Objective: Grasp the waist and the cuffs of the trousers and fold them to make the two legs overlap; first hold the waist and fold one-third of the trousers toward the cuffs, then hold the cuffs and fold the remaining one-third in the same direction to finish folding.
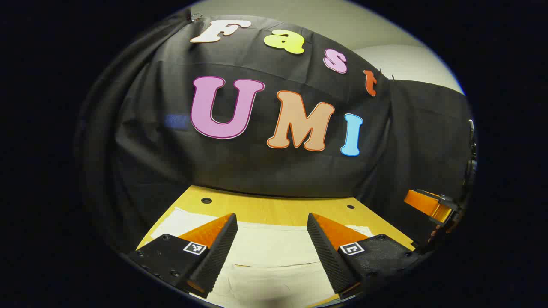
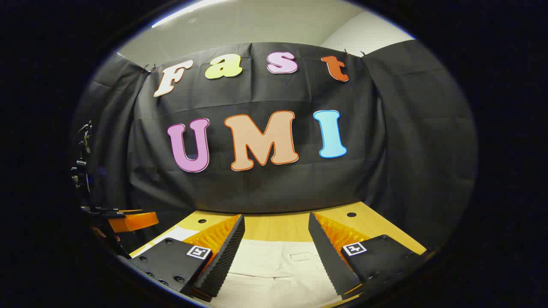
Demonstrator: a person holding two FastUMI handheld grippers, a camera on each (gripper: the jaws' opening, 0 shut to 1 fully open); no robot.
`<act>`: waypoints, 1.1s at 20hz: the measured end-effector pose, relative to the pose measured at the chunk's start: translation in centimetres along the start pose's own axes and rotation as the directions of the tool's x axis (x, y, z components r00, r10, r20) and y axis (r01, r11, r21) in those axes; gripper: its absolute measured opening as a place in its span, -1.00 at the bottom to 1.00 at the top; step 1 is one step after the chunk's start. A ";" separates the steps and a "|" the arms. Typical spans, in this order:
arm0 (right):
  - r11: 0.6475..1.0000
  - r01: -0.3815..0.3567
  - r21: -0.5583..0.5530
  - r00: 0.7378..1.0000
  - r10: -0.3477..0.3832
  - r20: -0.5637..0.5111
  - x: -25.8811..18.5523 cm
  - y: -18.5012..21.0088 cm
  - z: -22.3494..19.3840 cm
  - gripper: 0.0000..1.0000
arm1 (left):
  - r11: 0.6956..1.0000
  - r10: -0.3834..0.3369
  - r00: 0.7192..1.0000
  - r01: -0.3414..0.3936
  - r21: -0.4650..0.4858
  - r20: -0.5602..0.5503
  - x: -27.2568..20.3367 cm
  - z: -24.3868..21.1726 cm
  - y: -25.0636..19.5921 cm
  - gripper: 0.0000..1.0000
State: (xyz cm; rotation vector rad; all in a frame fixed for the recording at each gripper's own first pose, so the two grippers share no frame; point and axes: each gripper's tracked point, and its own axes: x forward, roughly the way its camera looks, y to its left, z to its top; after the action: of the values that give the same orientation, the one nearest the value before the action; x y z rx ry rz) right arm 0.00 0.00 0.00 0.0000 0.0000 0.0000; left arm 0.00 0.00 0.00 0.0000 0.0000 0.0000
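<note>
On the wooden table (image 1: 274, 209), the pale cream trousers (image 1: 274, 252) lie spread flat, reaching across most of its width toward the black cloth wall (image 1: 274, 171) at the back. In the left gripper view, the left gripper (image 1: 272, 244) hangs above the fabric with its jaws wide apart and nothing between them; the cloth shows plainly through the gap, and a seam or fold line runs across it there. The other gripper (image 1: 430, 205) shows at the far right edge of that view, off the table's right side, too small to tell how its jaws stand.

In the right gripper view, the right gripper (image 2: 276, 252) is likewise above the trousers (image 2: 274, 269) with its jaws spread wide and holding nothing. A pocket flap is visible on the cloth between the 2 fingers. 2 round holes mark the table (image 2: 376, 226) near its far edge. The left gripper (image 2: 128, 221) appears at the left of that view, beside the table.
</note>
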 end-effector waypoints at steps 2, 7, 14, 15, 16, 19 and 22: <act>1.000 -0.011 -0.014 1.000 0.011 -0.002 -0.2 -0.2 0.0 0.83 | 1.000 0.009 1.000 -0.009 -0.008 -0.004 -0.2 -0.1 0.0 0.92; 1.000 -0.015 -0.020 1.000 0.015 -0.014 -0.6 -1.2 -0.7 0.82 | 0.999 0.038 0.999 -0.038 -0.014 -0.012 -1.2 -0.9 0.3 0.93; 0.999 -0.035 -0.023 0.999 0.035 -0.030 -1.0 -2.1 -1.1 0.92 | 0.994 0.113 0.993 -0.113 0.003 -0.024 -3.3 -2.1 2.3 0.93; 0.999 -0.042 -0.020 0.999 0.042 -0.029 -1.0 -2.1 -1.1 0.92 | 0.992 0.126 0.992 -0.126 0.003 -0.030 -3.7 -2.4 2.8 0.93; 0.999 -0.048 -0.019 0.998 0.047 -0.030 -0.9 -2.0 -1.0 0.92 | 0.990 0.138 0.990 -0.138 0.000 -0.036 -4.0 -2.7 3.4 0.93; 0.999 -0.049 -0.020 0.998 0.048 -0.036 -0.7 -2.4 -1.3 0.83 | 0.987 0.159 0.985 -0.159 0.009 -0.065 -5.0 -4.3 5.1 0.93; 0.999 -0.048 -0.017 0.998 0.048 -0.048 -0.7 -2.5 -1.6 0.92 | 0.990 0.135 0.982 -0.129 0.054 -0.132 -6.3 -6.9 6.8 0.94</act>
State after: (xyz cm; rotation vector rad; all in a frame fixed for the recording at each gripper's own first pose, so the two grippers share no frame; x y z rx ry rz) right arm -0.67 -2.54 -1.63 -0.0182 0.0478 0.0480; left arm -6.27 6.81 -6.87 0.0457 0.1360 0.1331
